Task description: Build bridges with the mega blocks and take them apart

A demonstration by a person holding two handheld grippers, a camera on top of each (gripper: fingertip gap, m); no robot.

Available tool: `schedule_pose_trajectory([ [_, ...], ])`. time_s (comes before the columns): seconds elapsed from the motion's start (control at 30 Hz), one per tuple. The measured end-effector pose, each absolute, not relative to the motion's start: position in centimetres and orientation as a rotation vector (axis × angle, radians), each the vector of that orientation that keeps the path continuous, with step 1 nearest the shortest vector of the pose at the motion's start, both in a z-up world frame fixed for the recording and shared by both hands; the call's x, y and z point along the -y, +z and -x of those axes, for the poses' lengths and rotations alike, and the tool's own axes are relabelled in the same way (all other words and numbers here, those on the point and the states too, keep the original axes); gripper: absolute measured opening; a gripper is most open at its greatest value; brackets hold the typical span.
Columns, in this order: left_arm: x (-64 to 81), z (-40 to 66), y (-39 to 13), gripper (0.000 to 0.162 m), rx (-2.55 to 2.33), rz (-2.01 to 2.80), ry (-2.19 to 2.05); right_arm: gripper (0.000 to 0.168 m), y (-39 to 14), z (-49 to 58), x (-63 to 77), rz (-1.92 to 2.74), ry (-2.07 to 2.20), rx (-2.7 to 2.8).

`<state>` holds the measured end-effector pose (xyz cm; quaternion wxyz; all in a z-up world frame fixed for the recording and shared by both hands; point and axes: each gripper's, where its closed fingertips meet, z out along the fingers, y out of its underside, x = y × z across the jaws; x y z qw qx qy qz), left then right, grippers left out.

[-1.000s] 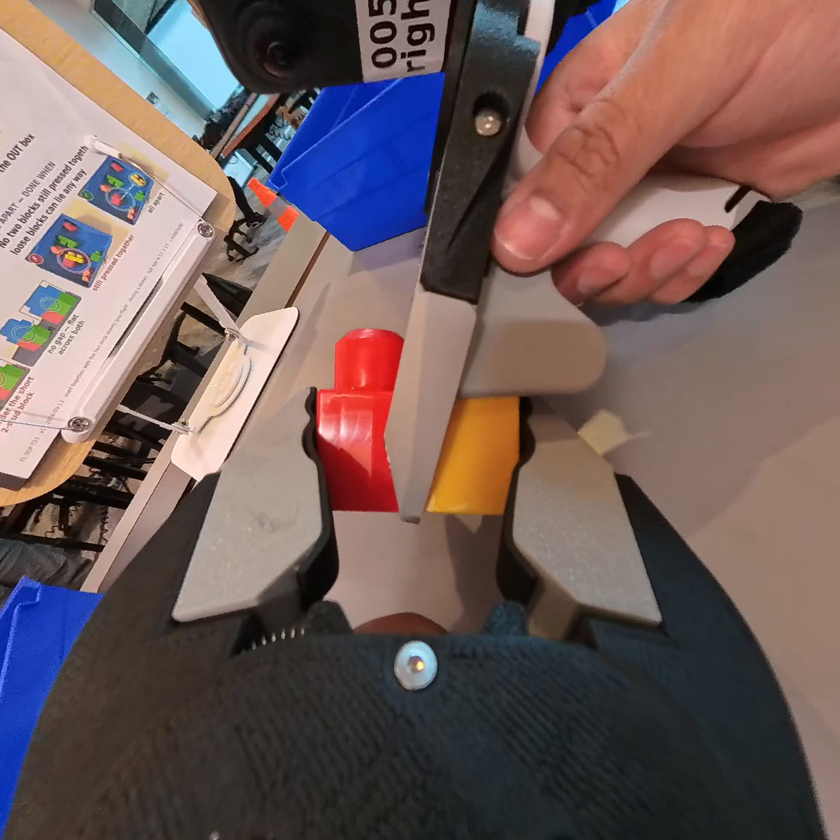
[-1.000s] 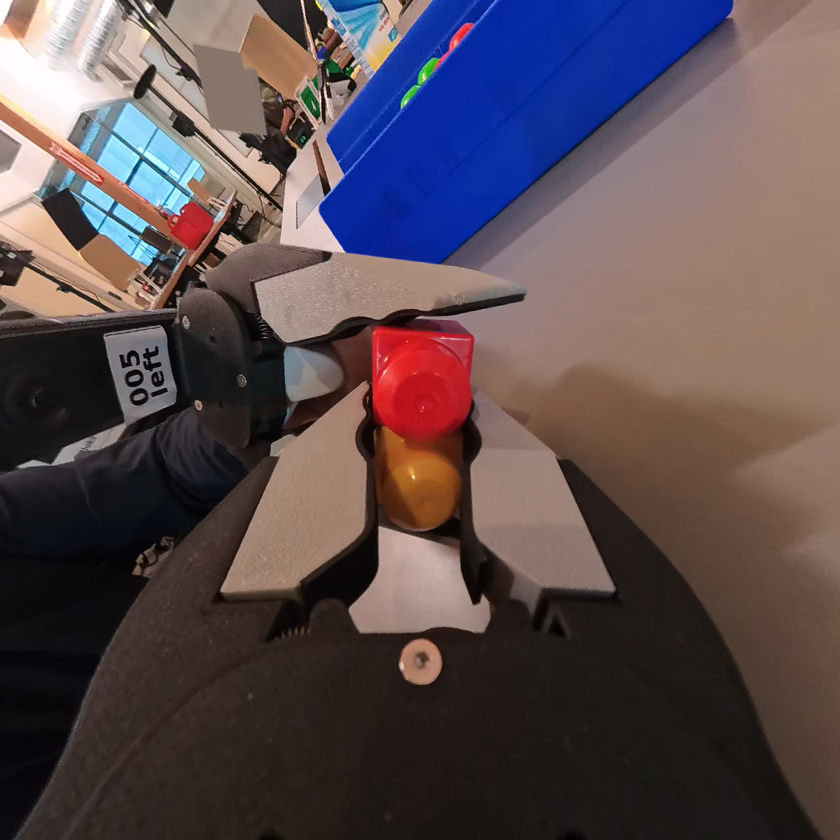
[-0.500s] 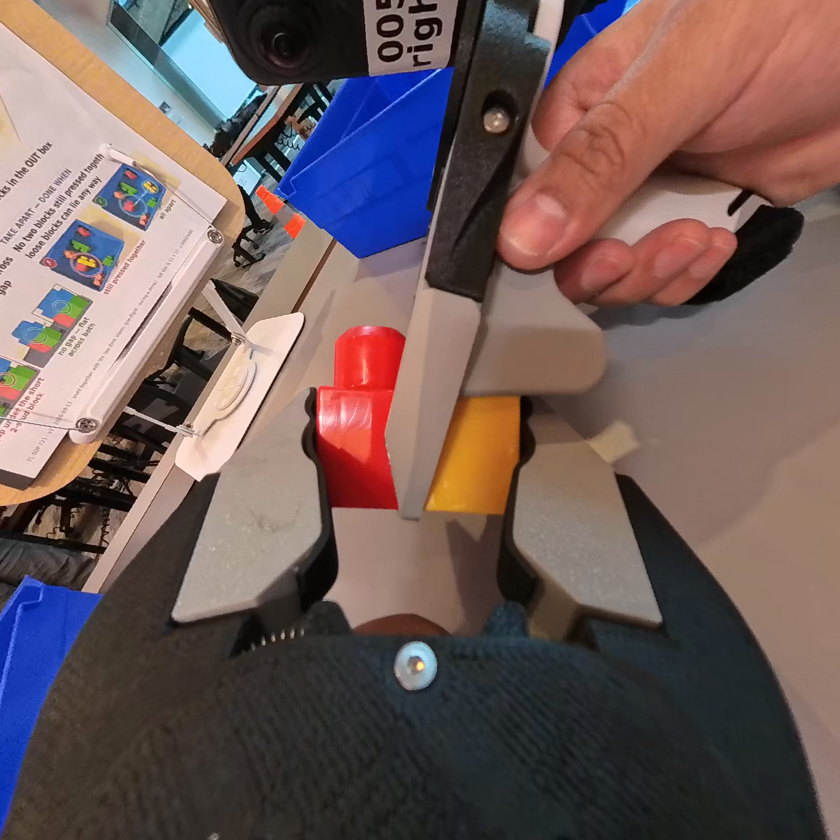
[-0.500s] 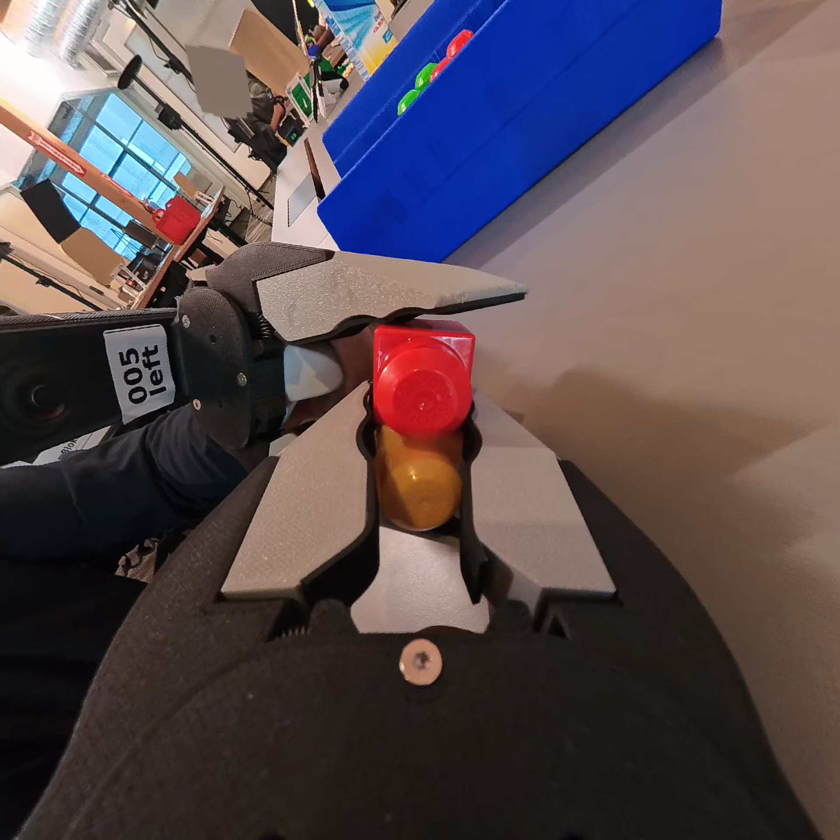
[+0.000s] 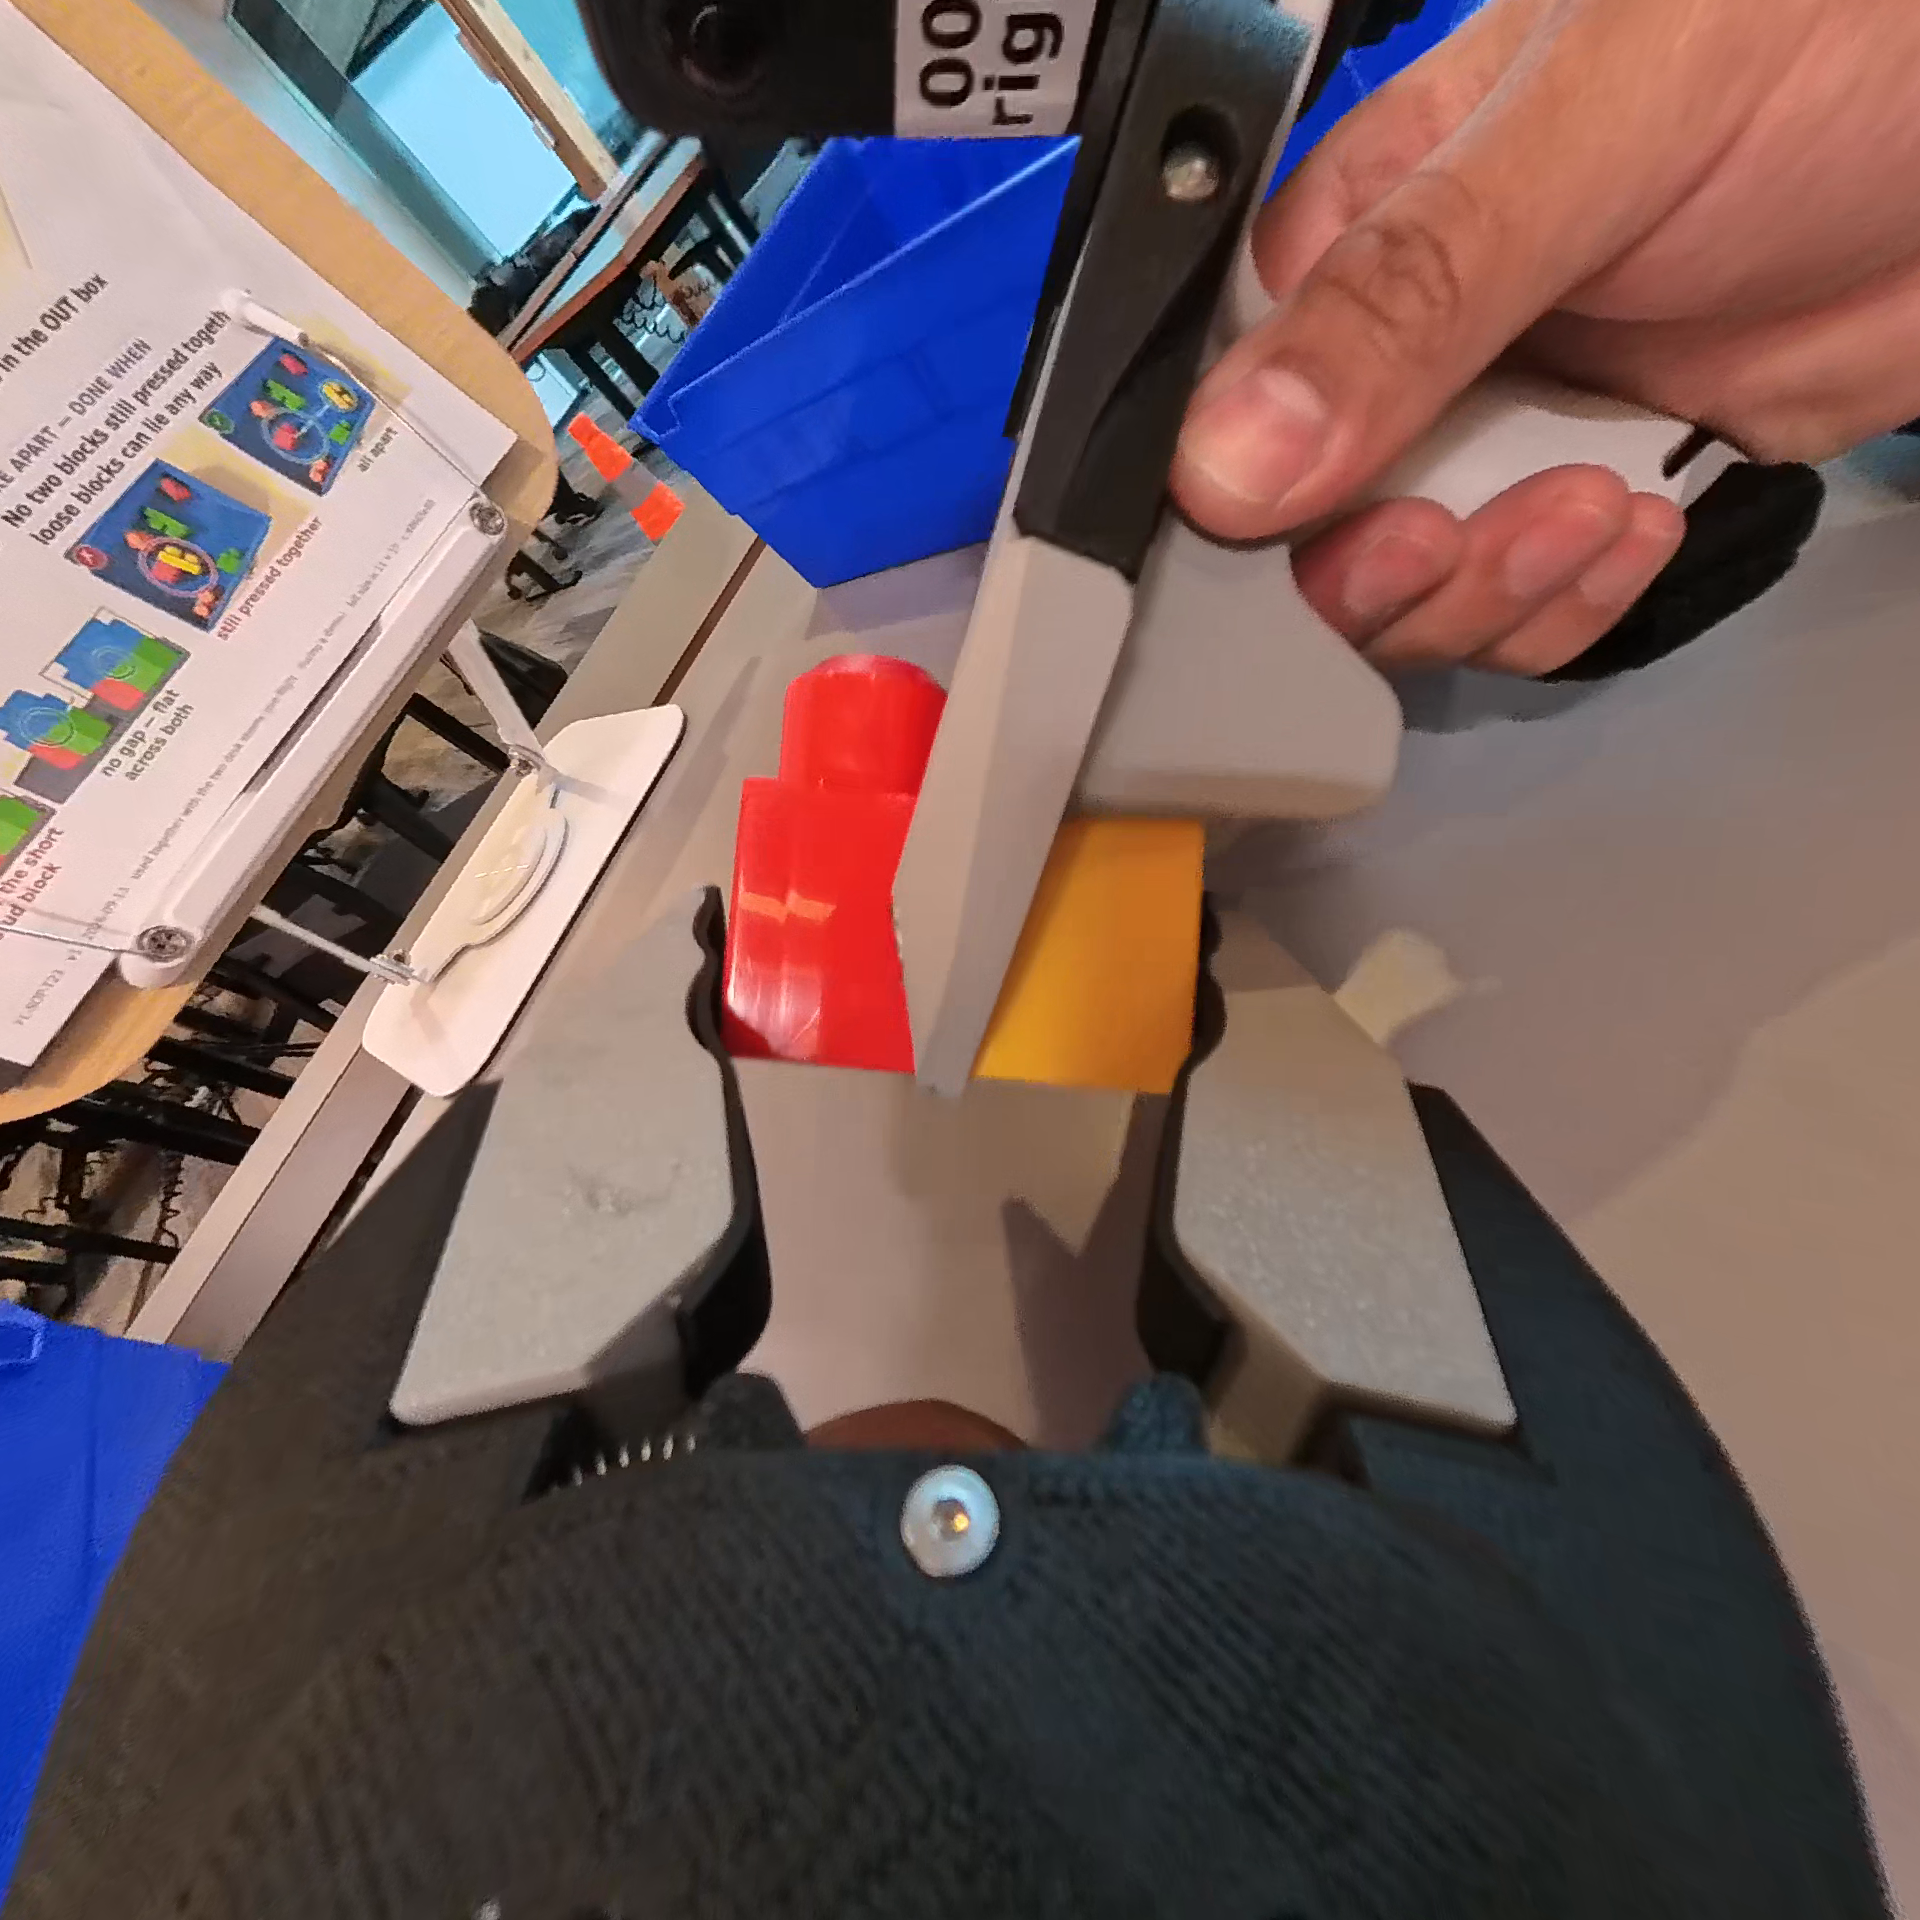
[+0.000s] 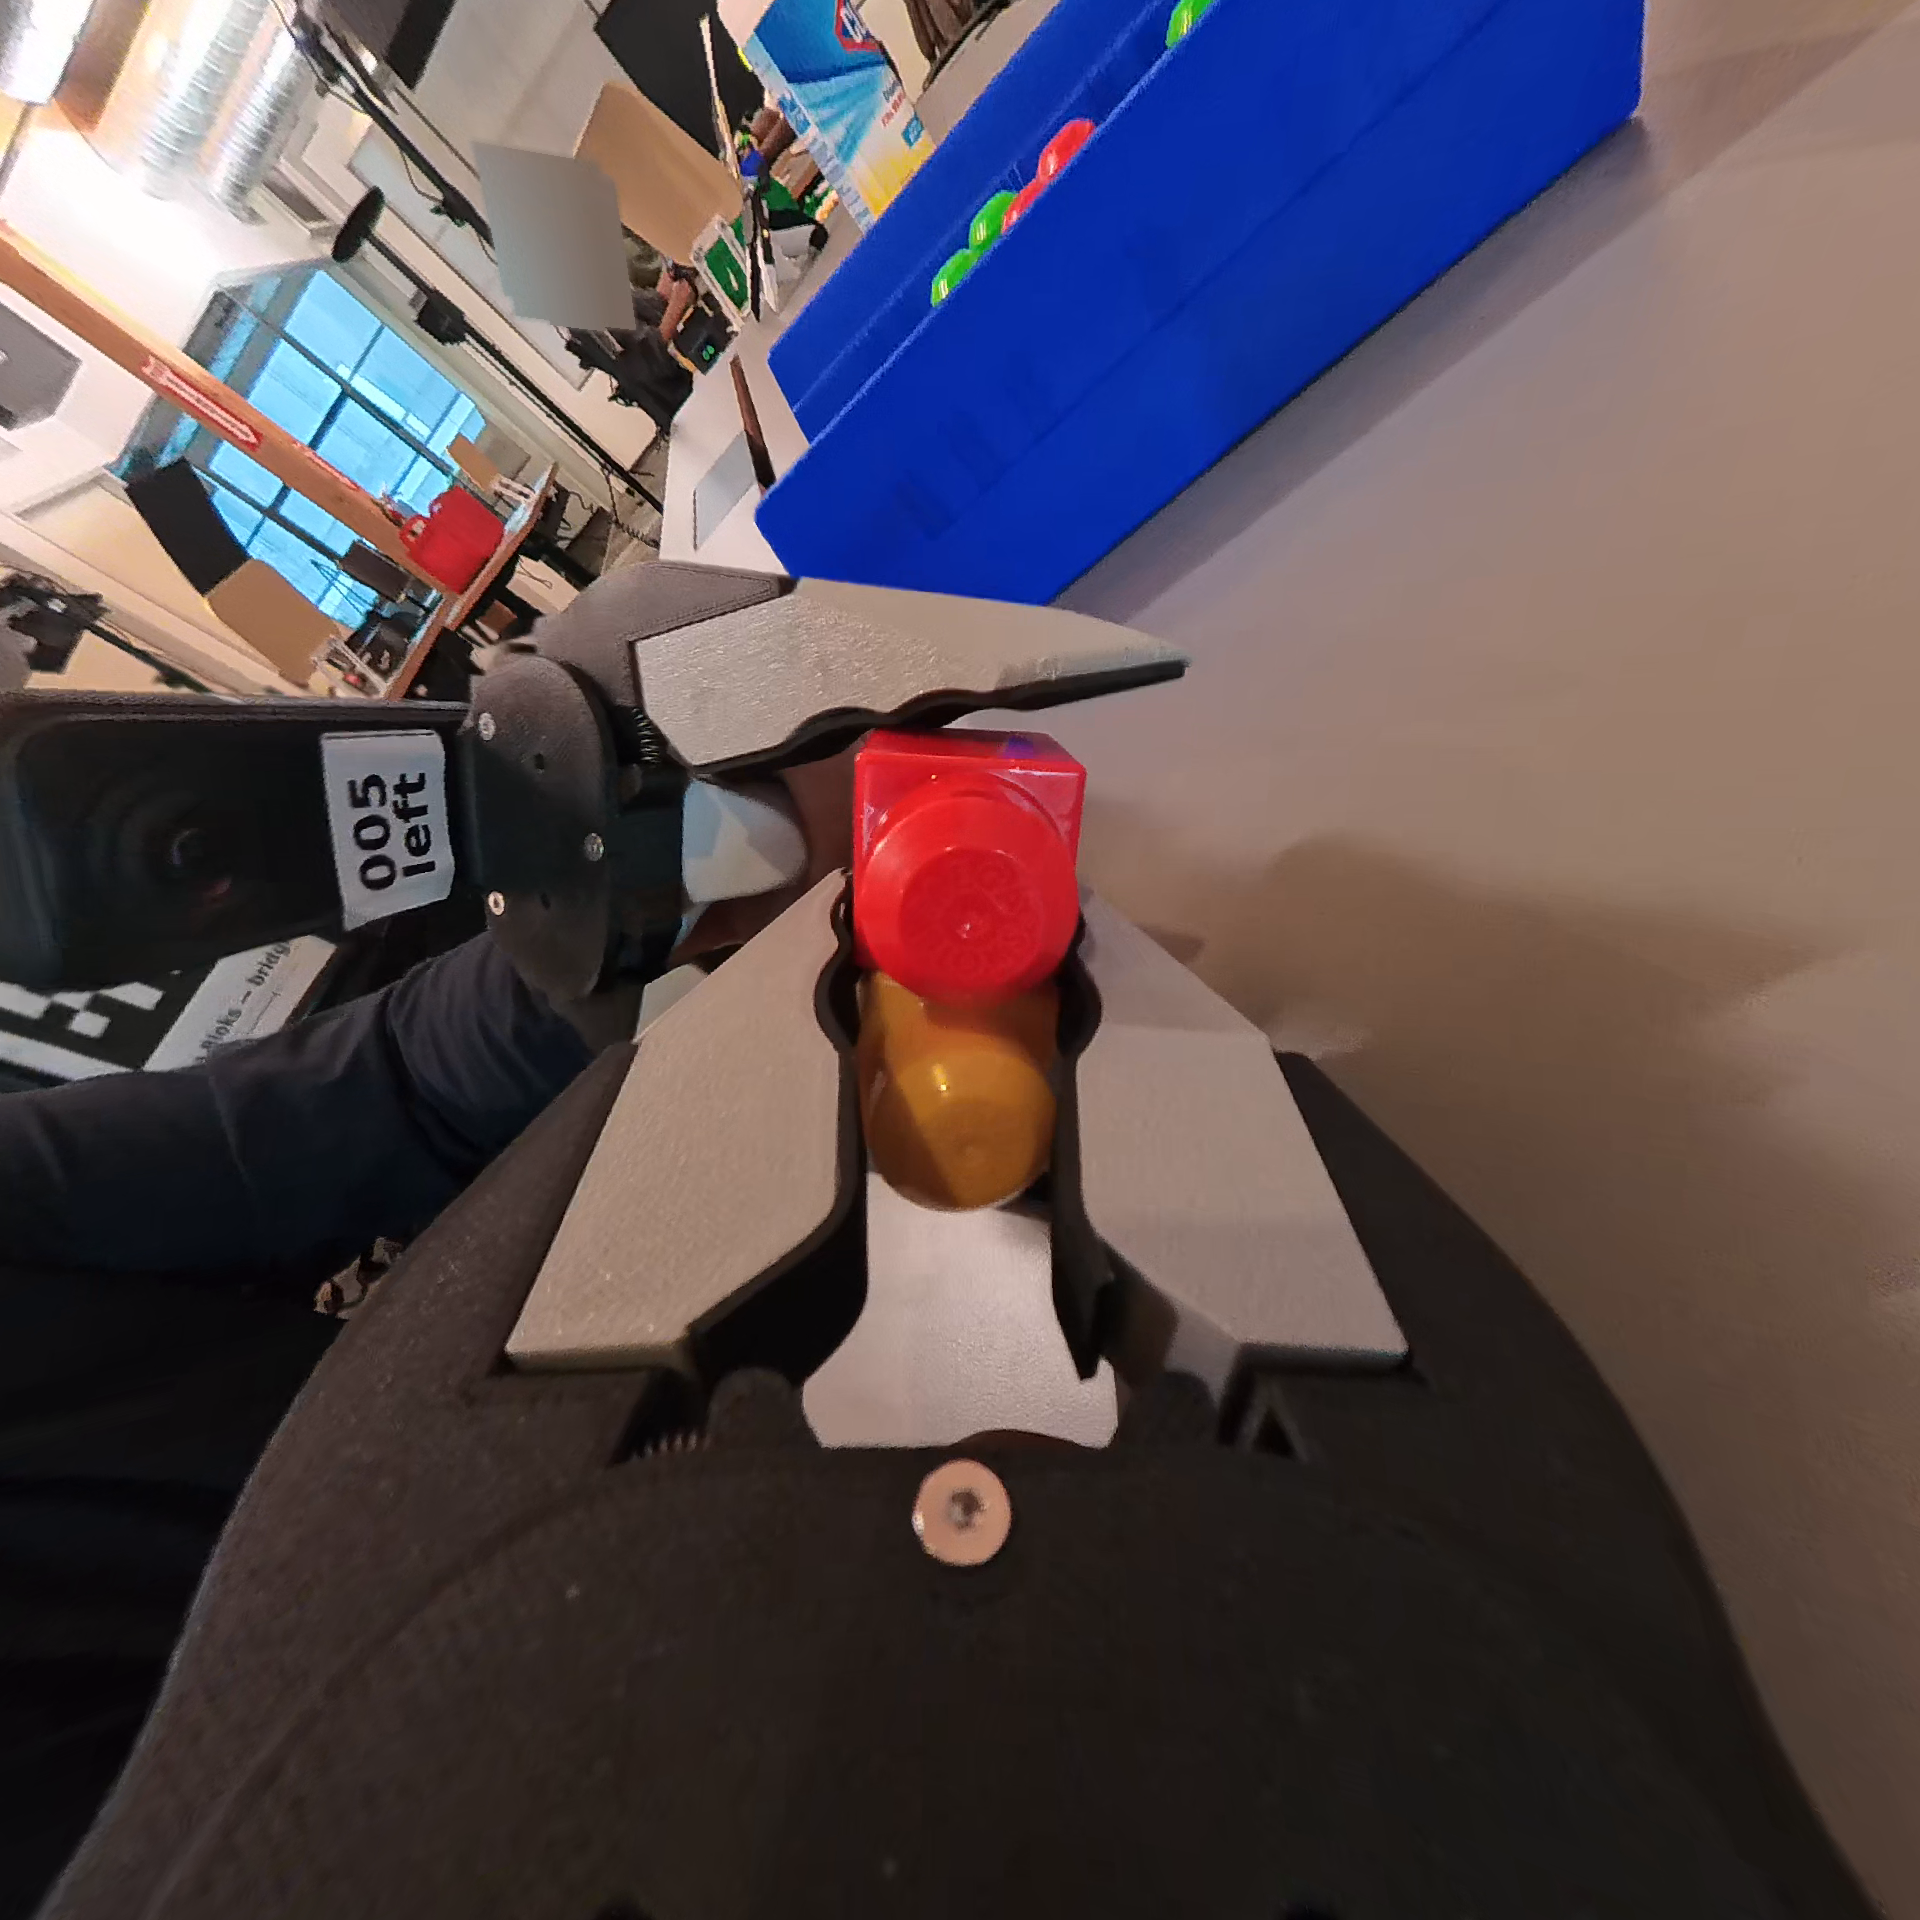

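A red block and a yellow block sit side by side, held above the grey table. My left gripper is shut on the pair, one finger on the red block and one on the yellow. My right gripper comes in from above and is shut across the same two blocks; the red block's stud and the yellow block's stud face its camera. One of its fingers hides the seam between the blocks. A left gripper finger lies over the red block. A hand holds the right gripper.
A blue bin with green and red blocks stands on the table behind; it also shows in the left wrist view. A picture instruction sheet on a wooden board and a white tag hang past the table's left edge. A cream scrap lies on the table. Less than 4 cm separates the two grippers' tips.
Both grippers keep the same hold on the red and yellow blocks. The held pair and the grippers have tilted slightly, so the background has shifted a little.
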<state>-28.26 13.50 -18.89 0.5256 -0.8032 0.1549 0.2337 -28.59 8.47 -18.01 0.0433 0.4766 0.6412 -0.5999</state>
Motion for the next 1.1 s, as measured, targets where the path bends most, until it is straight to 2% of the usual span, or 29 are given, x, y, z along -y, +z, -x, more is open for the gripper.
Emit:
schedule_pose_trajectory([
  [0.53, -12.8, 30.7, -19.9, 0.084, -0.254, 1.992, 0.552, 0.033, -14.3, 28.4, -10.8, -1.462, -2.026, -1.963],
  [0.77, -12.6, 31.4, -20.0, 0.079, -0.204, 2.005, 0.545, 0.033, -8.9, 27.7, -15.0, -1.562, -2.318, -2.136],
  [0.83, -12.5, 31.6, -19.8, 0.077, -0.188, 2.002, 0.541, 0.033, -7.0, 27.2, -18.4, -1.715, -2.410, -2.242],
  [0.93, -12.4, 31.8, -19.8, 0.076, -0.175, 2.004, 0.535, 0.033, -5.9, 26.0, -26.1, -2.198, -2.350, -2.385],
  [1.1, -12.5, 31.7, -20.3, 0.075, -0.189, 2.024, 0.534, 0.034, -10.3, 23.3, -38.6, -3.015, -1.717, -2.216],
])
